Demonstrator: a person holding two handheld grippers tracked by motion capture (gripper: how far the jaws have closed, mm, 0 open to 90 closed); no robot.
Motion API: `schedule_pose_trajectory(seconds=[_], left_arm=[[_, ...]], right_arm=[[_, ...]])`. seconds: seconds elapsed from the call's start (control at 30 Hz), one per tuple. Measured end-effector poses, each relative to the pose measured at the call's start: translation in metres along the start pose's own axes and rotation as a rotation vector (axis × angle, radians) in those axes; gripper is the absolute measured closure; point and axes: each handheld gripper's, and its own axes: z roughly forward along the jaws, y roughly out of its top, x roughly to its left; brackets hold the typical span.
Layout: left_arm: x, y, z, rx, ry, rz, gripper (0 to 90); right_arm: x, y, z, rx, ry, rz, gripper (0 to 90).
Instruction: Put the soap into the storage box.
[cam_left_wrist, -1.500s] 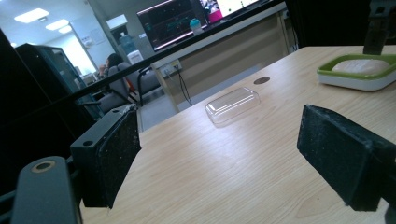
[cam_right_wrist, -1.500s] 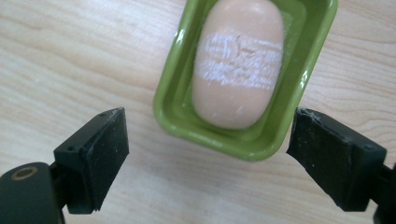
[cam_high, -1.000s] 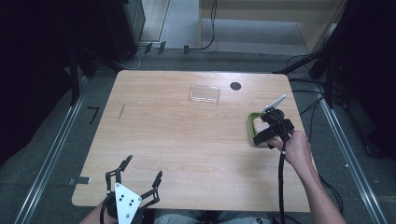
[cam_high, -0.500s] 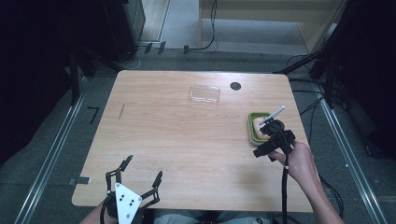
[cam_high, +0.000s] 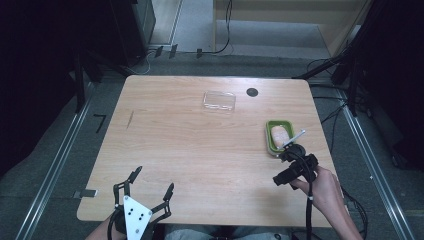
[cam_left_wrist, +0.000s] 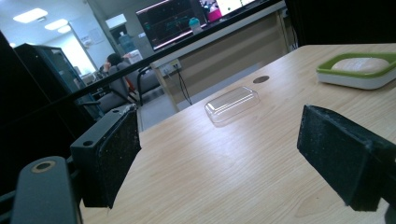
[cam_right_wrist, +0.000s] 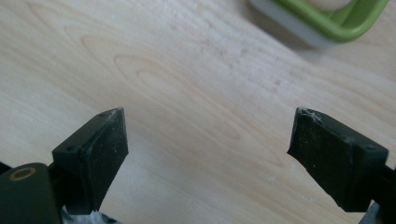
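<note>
The right gripper (cam_high: 290, 172), jaws apart and empty over bare wood near the right edge of the worktop (cam_high: 200, 145), is best drawn clear of the green soap dish (cam_high: 278, 136), which is seen just beyond with a pale soap bar (cam_high: 280, 134) inside.

High view: the wooden surface (cam_high: 200, 145) is evenly and brightly lit from above, while the surrounding floor and equipment fall into deep darkness; shadows beneath objects are short and soft. Left gripper view: ceiling light panels (cam_left_wrist: 30, 15) and a lit window blow out to white at upper left, the background is soft, and the near black pads (cam_left_wrist: 343, 161) are slightly blurred. Right gripper view: flat, diffuse light, with the green dish (cam_right_wrist: 336, 21) out of focus at the top edge.
</note>
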Motion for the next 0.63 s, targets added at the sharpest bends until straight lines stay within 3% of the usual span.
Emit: schedule_pose_trajectory(seconds=[0.23,0.4,0.63], left_arm=[[0.0,0.0,0.0,0.0,0.002,-0.003,13.8],[0.0,0.0,0.0,0.0,0.003,-0.003,13.8],[0.0,0.0,0.0,0.0,0.005,-0.003,13.8]], right_arm=[[0.003,-0.022,0.016,0.03,0.001,-0.011,11.7],[0.001,-0.041,0.028,0.051,0.004,0.007,11.7],[0.004,-0.054,0.04,0.088,0.011,-0.001,11.8]])
